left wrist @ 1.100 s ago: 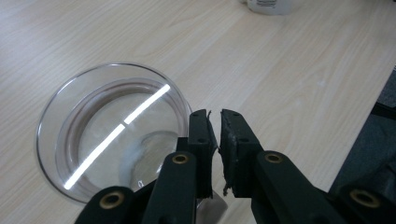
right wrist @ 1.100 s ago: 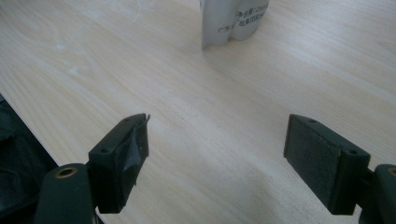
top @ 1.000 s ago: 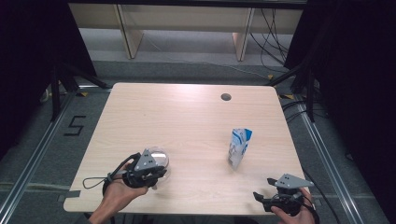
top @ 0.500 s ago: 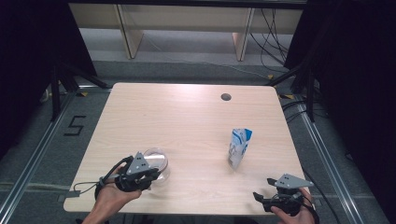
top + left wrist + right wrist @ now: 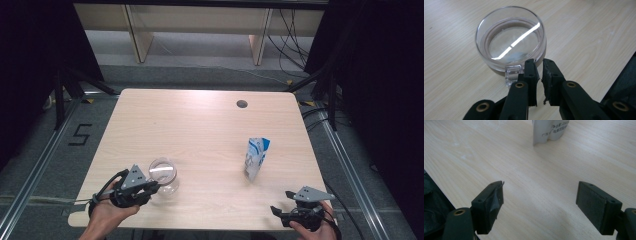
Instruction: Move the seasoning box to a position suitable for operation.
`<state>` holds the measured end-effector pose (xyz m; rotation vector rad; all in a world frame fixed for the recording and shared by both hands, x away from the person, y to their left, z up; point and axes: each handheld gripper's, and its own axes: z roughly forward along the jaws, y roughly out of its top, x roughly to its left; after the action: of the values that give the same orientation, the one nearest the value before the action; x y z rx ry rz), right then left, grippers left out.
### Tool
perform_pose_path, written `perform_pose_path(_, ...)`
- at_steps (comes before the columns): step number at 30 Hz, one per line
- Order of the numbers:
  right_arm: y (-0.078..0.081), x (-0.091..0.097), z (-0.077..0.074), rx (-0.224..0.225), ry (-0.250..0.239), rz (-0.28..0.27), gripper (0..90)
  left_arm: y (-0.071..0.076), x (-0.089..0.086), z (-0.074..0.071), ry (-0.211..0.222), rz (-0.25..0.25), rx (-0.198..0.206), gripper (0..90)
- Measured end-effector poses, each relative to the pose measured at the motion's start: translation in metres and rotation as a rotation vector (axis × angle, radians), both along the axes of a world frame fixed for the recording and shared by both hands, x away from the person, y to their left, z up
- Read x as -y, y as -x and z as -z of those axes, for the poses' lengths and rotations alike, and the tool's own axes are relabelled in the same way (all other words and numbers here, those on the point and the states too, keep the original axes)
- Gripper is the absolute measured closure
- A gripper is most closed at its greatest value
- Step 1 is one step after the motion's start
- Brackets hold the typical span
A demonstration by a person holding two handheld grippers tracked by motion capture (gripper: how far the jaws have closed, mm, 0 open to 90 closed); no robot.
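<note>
On the tabletop [image 5: 200,130] a glass mug [image 5: 163,175] stands near the front edge toward the left, with the left gripper [image 5: 152,188] just beside its near side, jaws nearly together at the mug's handle [image 5: 512,75]. A pouch [image 5: 256,158] stands upright well to the right of the mug, and the right gripper [image 5: 278,212] sits at the front right corner, before the pouch and apart from it. A round hole [image 5: 242,104] lies in the tabletop near the back edge, behind the pouch.
</note>
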<state>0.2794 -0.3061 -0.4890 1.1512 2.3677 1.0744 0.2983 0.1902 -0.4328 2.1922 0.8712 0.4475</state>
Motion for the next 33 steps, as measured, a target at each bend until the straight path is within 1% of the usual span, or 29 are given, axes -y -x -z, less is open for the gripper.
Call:
perform_pose_path(1, 0.0, 0.0, 0.0, 0.006, 0.002, -0.001, 22.8, 0.0, -0.003, 0.0, -0.009, 0.006, 0.0, 80.7)
perform_pose_path(2, 0.0, 0.0, 0.0, -0.003, -0.001, 0.001, 22.8, 0.0, -0.005, 0.001, -0.011, -0.002, -0.009, 80.7)
perform_pose_path(3, 0.0, 0.0, 0.0, 0.0, 0.0, 0.0, 22.8, 0.0, -0.006, 0.002, -0.006, -0.017, -0.003, 80.6)
perform_pose_path(4, 0.0, 0.0, 0.0, 0.008, 0.002, -0.002, 22.8, 0.0, -0.007, 0.003, 0.011, -0.027, -0.012, 80.5)
perform_pose_path(5, 0.0, 0.0, 0.0, -0.007, -0.003, 0.006, 22.8, 0.0, -0.009, 0.003, 0.015, -0.04, -0.007, 80.6)
perform_pose_path(6, 0.0, 0.0, 0.0, 0.002, -0.001, 0.008, 22.8, -0.001, -0.011, 0.004, 0.016, -0.05, -0.005, 80.6)
perform_pose_path(7, 0.0, 0.0, 0.0, 0.002, -0.001, 0.007, 22.8, -0.001, -0.013, 0.004, 0.02, -0.048, -0.01, 80.4)
perform_pose_path(9, 0.0, -0.001, 0.0, 0.002, -0.001, 0.007, 22.8, -0.003, -0.016, 0.004, 0.014, -0.049, 0.002, 80.0)
perform_pose_path(10, 0.0, -0.001, 0.0, 0.004, 0.002, 0.007, 22.8, -0.002, -0.017, 0.004, 0.034, -0.062, -0.007, 79.6)
perform_pose_path(11, 0.0, -0.001, 0.0, 0.004, 0.001, 0.007, 22.8, -0.002, -0.018, 0.004, 0.042, -0.066, -0.002, 78.8)
perform_pose_path(12, 0.0, -0.001, 0.0, 0.002, -0.001, 0.006, 22.8, -0.001, -0.019, 0.003, 0.037, -0.057, 0.001, 77.4)
perform_pose_path(13, 0.0, -0.001, 0.0, 0.002, -0.001, 0.006, 22.8, -0.002, -0.02, 0.003, 0.051, -0.048, 0.014, 76.1)
perform_pose_path(15, 0.0, 0.0, 0.0, 0.002, -0.001, 0.007, 22.8, 0.001, -0.022, 0.001, 0.078, -0.053, 0.017, 72.9)
perform_pose_path(16, 0.0, 0.0, 0.0, 0.008, 0.002, 0.001, 22.8, 0.002, -0.024, -0.002, 0.069, -0.047, 0.025, 71.2)
perform_pose_path(17, 0.0, 0.0, 0.0, -0.005, -0.003, 0.005, 22.8, 0.004, -0.024, -0.002, 0.083, -0.056, 0.03, 69.5)
perform_pose_path(18, 0.0, 0.0, 0.0, 0.007, 0.005, 0.003, 22.8, 0.005, -0.026, -0.003, 0.073, -0.054, 0.03, 67.8)
perform_pose_path(19, 0.0, 0.0, 0.0, -0.002, 0.0, 0.002, 22.8, 0.006, -0.028, -0.004, 0.071, -0.057, 0.028, 66.3)
perform_pose_path(20, 0.0, 0.0, 0.0, -0.006, 0.0, 0.005, 22.8, 0.006, -0.03, -0.003, 0.095, -0.071, 0.043, 64.5)
perform_pose_path(21, 0.0, 0.0, 0.0, 0.0, 0.001, 0.003, 22.8, 0.007, -0.034, -0.005, 0.093, -0.083, 0.041, 62.5)
perform_pose_path(22, 0.0, 0.0, 0.0, -0.008, -0.003, 0.006, 22.8, 0.007, -0.035, -0.004, 0.129, -0.104, 0.05, 60.7)
perform_pose_path(24, 0.0, 0.0, 0.0, 0.0, 0.006, 0.0, 22.8, 0.007, -0.044, -0.004, 0.114, -0.109, 0.048, 57.6)
perform_pose_path(25, 0.0, 0.0, 0.0, -0.009, 0.003, 0.003, 22.8, 0.007, -0.044, -0.001, 0.14, -0.122, 0.05, 55.2)
perform_pose_path(26, 0.0, 0.0, 0.0, -0.005, 0.0, 0.003, 22.8, 0.006, -0.049, 0.0, 0.098, -0.108, 0.044, 53.3)
perform_pose_path(27, 0.0, 0.0, 0.0, 0.003, 0.005, 0.007, 22.8, 0.005, -0.051, 0.004, 0.095, -0.111, 0.038, 51.9)
perform_pose_path(28, 0.0, 0.0, 0.0, 0.002, 0.002, 0.008, 22.8, 0.005, -0.052, 0.008, 0.108, -0.122, 0.033, 50.1)
perform_pose_path(29, 0.0, -0.001, 0.0, 0.0, 0.0, 0.008, 22.8, 0.003, -0.053, 0.012, 0.109, -0.129, 0.03, 48.7)
perform_pose_path(31, 0.001, -0.002, 0.0, -0.006, -0.003, 0.015, 22.8, 0.001, -0.056, 0.019, 0.113, -0.123, 0.025, 48.1)
perform_pose_path(32, 0.0, -0.001, 0.001, 0.004, 0.003, 0.006, 22.8, 0.0, -0.054, 0.023, 0.147, -0.131, 0.03, 47.9)
perform_pose_path(33, -0.001, 0.0, 0.001, 0.01, 0.009, -0.001, 22.8, -0.001, -0.056, 0.024, 0.13, -0.116, 0.033, 47.9)
